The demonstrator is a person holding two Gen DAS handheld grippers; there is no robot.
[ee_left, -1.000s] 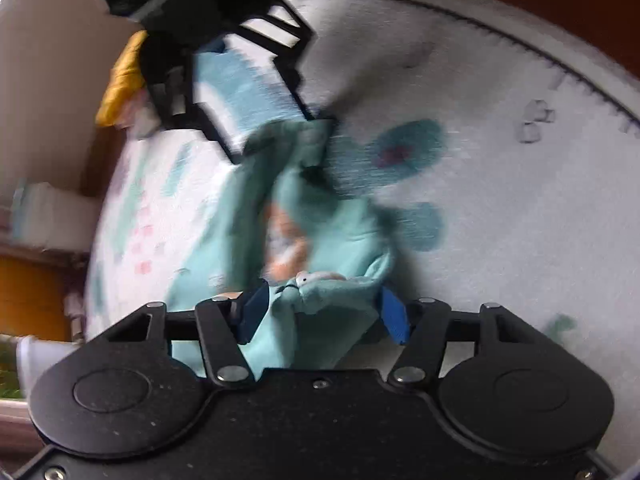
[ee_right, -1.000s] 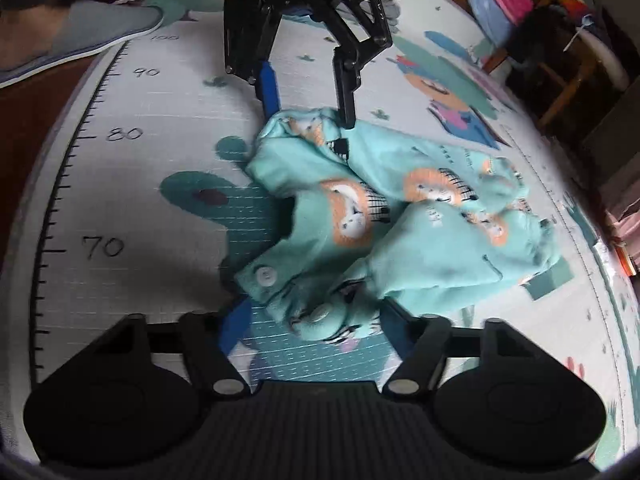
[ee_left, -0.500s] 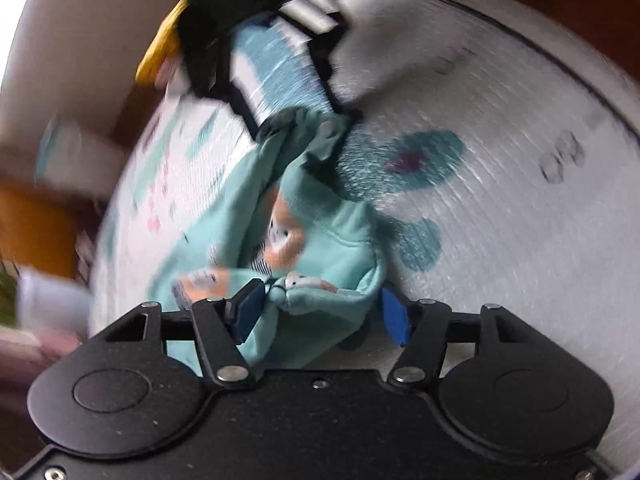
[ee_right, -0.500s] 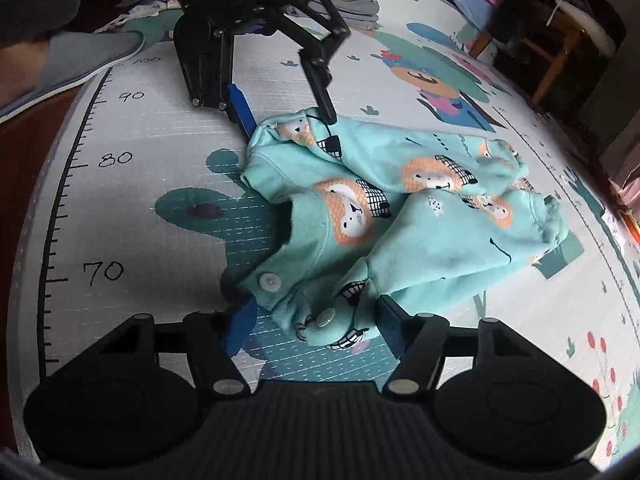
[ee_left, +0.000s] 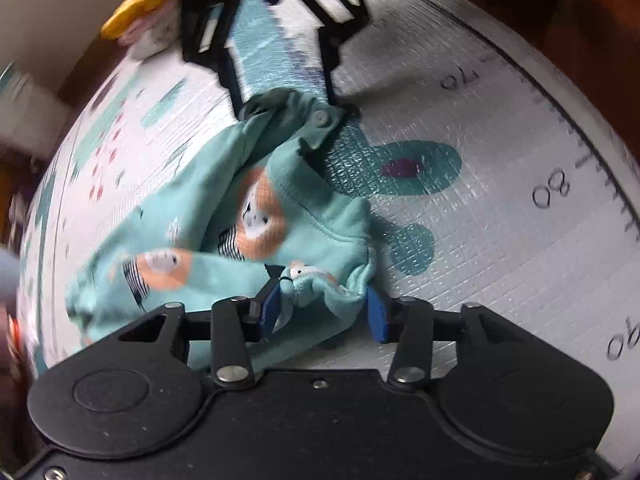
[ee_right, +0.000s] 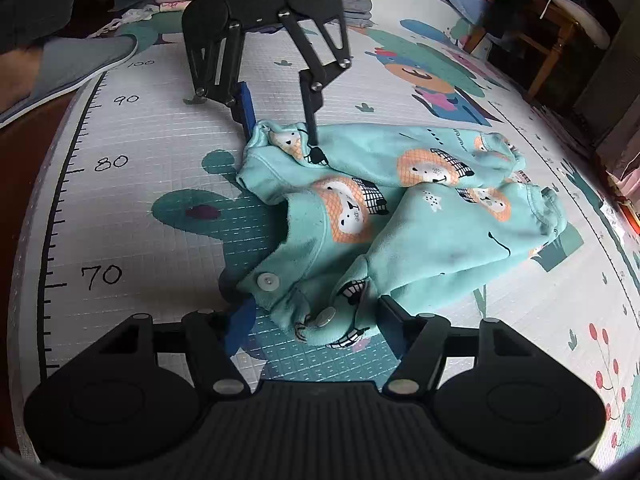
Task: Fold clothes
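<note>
Each hand-held gripper (left [ee_left: 322,304], right [ee_right: 314,322]) stands open astride the crumpled teal garment [ee_right: 400,216].

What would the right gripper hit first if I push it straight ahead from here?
The teal garment: its bunched snap-button edge already sits between the right gripper fingers. Beyond the cloth, the left gripper lies roughly in line, though depth is uncertain.

printed play mat [ee_right: 132,208], teal garment [ee_right: 420,224] on it

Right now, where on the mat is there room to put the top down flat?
The bare mat between the ruler print and the top is free. The far edge is crowded with piled clothes.
</note>
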